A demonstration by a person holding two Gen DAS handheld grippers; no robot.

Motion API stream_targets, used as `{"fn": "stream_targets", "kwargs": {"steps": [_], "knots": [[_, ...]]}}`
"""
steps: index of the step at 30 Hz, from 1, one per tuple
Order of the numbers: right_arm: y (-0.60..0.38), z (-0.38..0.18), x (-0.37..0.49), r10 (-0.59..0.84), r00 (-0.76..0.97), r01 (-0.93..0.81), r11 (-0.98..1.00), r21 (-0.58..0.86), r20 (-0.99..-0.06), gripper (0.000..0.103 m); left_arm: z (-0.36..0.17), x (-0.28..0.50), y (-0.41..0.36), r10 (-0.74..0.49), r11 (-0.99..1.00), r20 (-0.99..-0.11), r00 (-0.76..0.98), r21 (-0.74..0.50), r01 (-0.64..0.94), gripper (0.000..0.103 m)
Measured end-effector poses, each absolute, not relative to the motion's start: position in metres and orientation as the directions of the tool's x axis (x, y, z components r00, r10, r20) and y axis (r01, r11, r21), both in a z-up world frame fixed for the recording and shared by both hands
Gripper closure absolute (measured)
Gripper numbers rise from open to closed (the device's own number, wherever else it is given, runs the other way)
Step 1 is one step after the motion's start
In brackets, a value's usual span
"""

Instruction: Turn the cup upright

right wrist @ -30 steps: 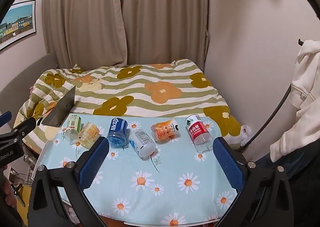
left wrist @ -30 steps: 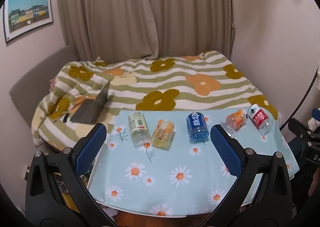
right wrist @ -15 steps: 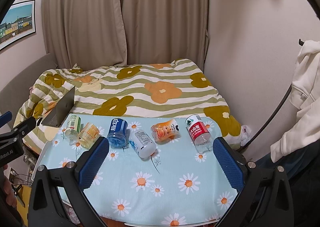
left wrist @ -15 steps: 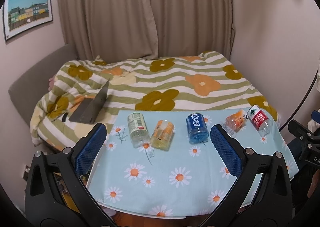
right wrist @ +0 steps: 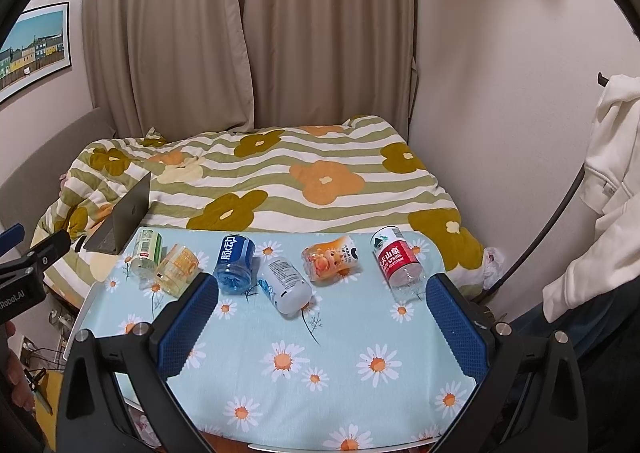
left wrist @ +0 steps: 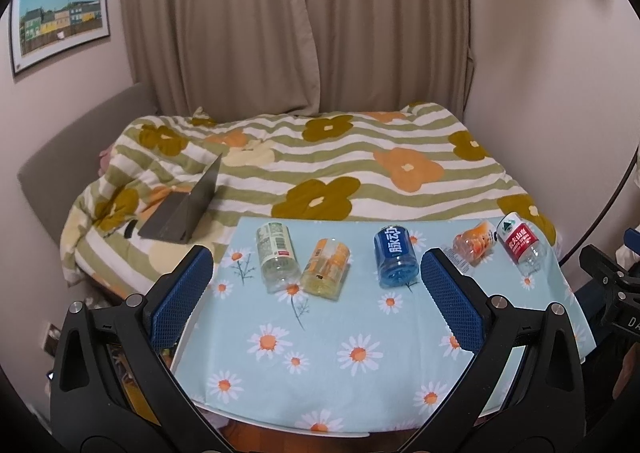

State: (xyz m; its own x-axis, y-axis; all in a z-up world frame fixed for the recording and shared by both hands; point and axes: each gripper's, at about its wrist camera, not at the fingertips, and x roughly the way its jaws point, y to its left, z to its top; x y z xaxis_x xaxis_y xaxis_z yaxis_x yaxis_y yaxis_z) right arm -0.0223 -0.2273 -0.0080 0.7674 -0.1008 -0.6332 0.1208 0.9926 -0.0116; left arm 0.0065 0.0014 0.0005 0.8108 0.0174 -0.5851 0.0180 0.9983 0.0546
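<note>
Several cups made from cut bottles lie on their sides in a row on the daisy-print table [left wrist: 360,385] [right wrist: 360,405]: green-label [left wrist: 277,255] [right wrist: 146,251], yellow-orange [left wrist: 326,267] [right wrist: 178,264], blue [left wrist: 396,255] [right wrist: 235,262], white [right wrist: 285,284], orange [left wrist: 473,242] [right wrist: 331,258] and red-label [left wrist: 520,247] [right wrist: 398,262]. My left gripper [left wrist: 316,309] is open and empty, held above the table's near side. My right gripper [right wrist: 322,327] is open and empty, also short of the row. The white cup is hidden behind a finger in the left wrist view.
A bed with a striped flower quilt [left wrist: 328,157] lies behind the table, with a grey laptop [left wrist: 186,209] [right wrist: 124,221] on it. Curtains [right wrist: 248,33] hang behind. A white hoodie [right wrist: 604,181] hangs at the right. The other gripper's black frame [right wrist: 24,273] shows at the left edge.
Both views have shifted only slightly; the left gripper has drifted a little, so the table sits marginally lower and nearer. No cup has moved.
</note>
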Motion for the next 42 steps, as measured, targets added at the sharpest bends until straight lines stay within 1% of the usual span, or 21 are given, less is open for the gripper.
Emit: {"fn": "stream_targets", "kwargs": {"steps": [42], "knots": [[-0.2278,-0.0031,-0.0226,-0.092,0.770,0.116,0.993,-0.003,-0.632,0.000,-0.0004,0.0037,0.0028,0.018,0.998,-0.584,0.811,0.054,0.017,0.000]]}}
